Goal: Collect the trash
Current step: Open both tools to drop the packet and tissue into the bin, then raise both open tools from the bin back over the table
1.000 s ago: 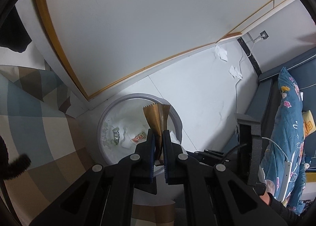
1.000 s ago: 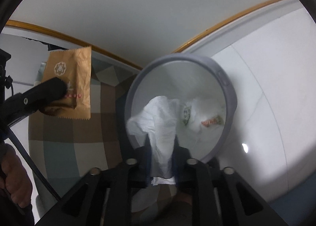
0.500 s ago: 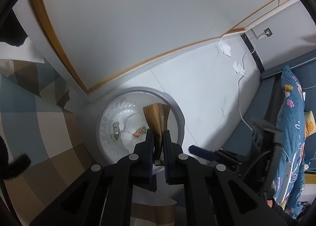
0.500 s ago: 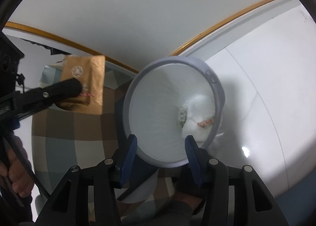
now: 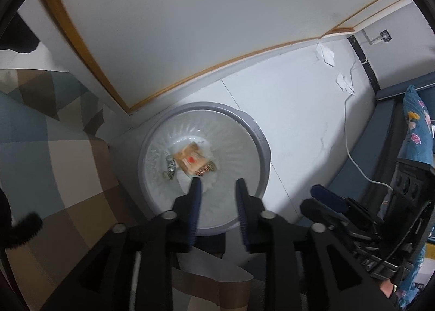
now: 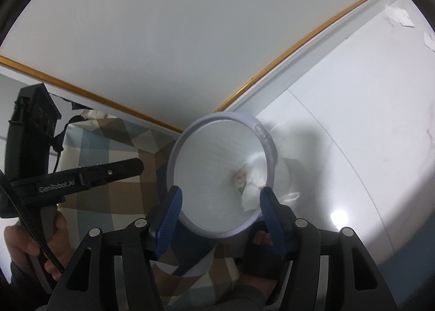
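Note:
A round grey trash bin (image 5: 261,136) with a white liner stands on the white floor below both grippers; it also shows in the right wrist view (image 6: 267,145). My left gripper (image 5: 217,188) is open and empty above it. The brown paper packet (image 5: 191,160) lies inside on white tissue, beside small wrappers (image 5: 170,168). My right gripper (image 6: 218,196) is open and empty over the bin, with white tissue (image 6: 251,191) at the bottom.
A checkered cloth (image 5: 40,153) hangs at the left. More white paper scraps (image 5: 325,54) lie on the floor by the far wall. A white cable (image 5: 353,158) runs along the floor. A blue sofa with a floral pillow (image 5: 416,126) stands at the right.
My left gripper opened and the brown packet dropped into the bin. My right gripper opened earlier, let the tissue fall in, and has pulled back.

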A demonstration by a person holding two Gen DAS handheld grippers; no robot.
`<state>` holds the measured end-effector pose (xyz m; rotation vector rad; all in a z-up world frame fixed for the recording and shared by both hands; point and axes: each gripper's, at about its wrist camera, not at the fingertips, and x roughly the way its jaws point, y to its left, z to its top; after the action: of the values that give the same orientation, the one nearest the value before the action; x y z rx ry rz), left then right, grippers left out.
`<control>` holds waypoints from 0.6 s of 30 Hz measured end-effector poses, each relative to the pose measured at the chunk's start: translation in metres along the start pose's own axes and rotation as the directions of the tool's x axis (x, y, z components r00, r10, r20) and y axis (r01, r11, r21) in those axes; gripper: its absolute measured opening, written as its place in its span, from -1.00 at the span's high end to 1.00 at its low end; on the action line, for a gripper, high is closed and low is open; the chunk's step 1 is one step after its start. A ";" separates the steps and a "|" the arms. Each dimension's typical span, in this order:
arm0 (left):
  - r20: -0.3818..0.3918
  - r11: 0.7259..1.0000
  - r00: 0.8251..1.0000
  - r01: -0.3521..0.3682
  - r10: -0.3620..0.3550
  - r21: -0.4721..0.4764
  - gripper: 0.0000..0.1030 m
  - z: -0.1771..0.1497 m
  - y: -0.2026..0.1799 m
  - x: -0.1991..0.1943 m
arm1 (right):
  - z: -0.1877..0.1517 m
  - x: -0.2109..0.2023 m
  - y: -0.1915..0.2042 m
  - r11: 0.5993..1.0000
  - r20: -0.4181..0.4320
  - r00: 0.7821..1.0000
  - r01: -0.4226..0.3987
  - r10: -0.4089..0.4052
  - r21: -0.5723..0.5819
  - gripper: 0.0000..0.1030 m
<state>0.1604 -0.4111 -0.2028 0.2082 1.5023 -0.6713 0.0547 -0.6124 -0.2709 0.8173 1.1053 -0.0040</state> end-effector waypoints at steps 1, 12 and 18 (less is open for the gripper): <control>0.008 1.000 1.000 -0.003 0.003 -0.002 0.36 -0.001 0.000 -0.002 | 0.000 -0.001 0.000 1.000 0.004 1.000 -0.001 0.001 0.001 -0.17; 0.195 0.998 0.979 -0.063 0.061 0.003 -0.16 -0.020 -0.005 -0.051 | -0.001 -0.029 0.017 0.999 0.065 0.998 0.025 -0.023 -0.030 -0.29; 0.309 0.995 0.946 -0.103 0.098 0.002 -0.29 -0.034 -0.008 -0.090 | 0.000 -0.062 0.041 0.995 0.137 0.990 0.050 -0.038 -0.086 -0.36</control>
<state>0.1336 -0.3746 -0.1174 0.1832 1.1779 -0.6052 0.0412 -0.6067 -0.1981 0.7018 0.9881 -0.0463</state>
